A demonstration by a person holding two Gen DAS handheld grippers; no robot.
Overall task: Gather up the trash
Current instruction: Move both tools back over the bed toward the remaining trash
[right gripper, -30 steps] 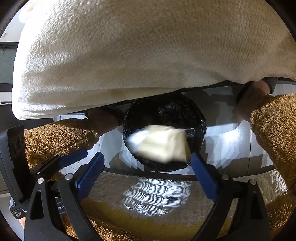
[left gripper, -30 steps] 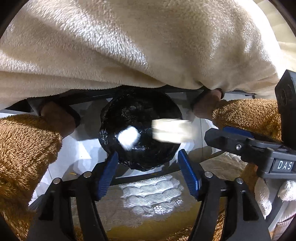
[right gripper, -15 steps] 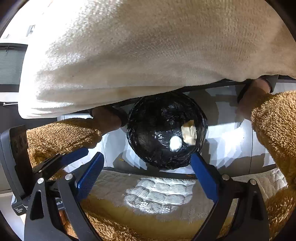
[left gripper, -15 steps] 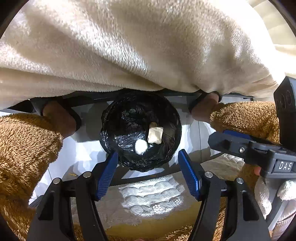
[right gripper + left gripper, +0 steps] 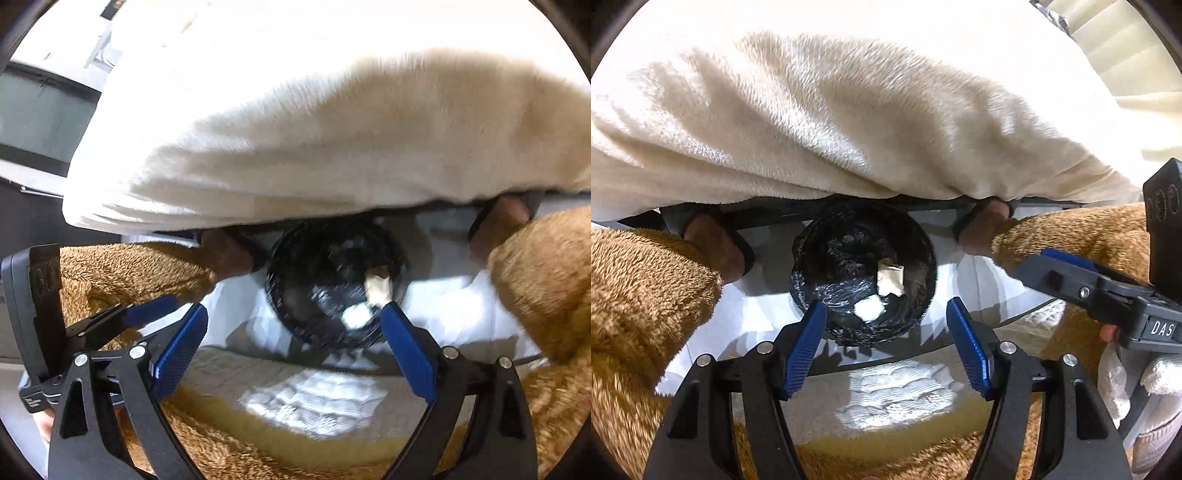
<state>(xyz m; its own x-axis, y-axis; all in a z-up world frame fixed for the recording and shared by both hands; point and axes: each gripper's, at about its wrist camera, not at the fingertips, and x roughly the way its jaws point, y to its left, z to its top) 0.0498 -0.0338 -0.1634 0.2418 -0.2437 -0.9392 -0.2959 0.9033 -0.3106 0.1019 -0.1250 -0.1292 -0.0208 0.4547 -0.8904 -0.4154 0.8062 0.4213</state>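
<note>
1. At the far left of the left wrist view is a fuzzy brown sleeve. It looks like soft fur.
2. Next comes the left gripper. Its two blue fingers are spread wide apart, and nothing is between them.
3. Past those fingers, down below, sits the trash bin. It is round and has a shiny black bag inside.
4. Two bits of trash lie in the bin. The white wad is nearer the gripper, and the tan crumpled paper lies just behind it, a bit to the right. Neither one touches the gripper.
5. A big cream blanket hangs over the top of the bin's far edge.
6. At the right edge of that view, the other gripper's black body pokes in from the side.
7. In the right wrist view, which is blurry, the right gripper is also spread wide and holds nothing.
8. The bin lies ahead of it, closer to its right finger. The white wad and the tan paper show just beside that finger's tip, down inside the bin.
9. Under both grippers is a pale quilted cloth.
</note>
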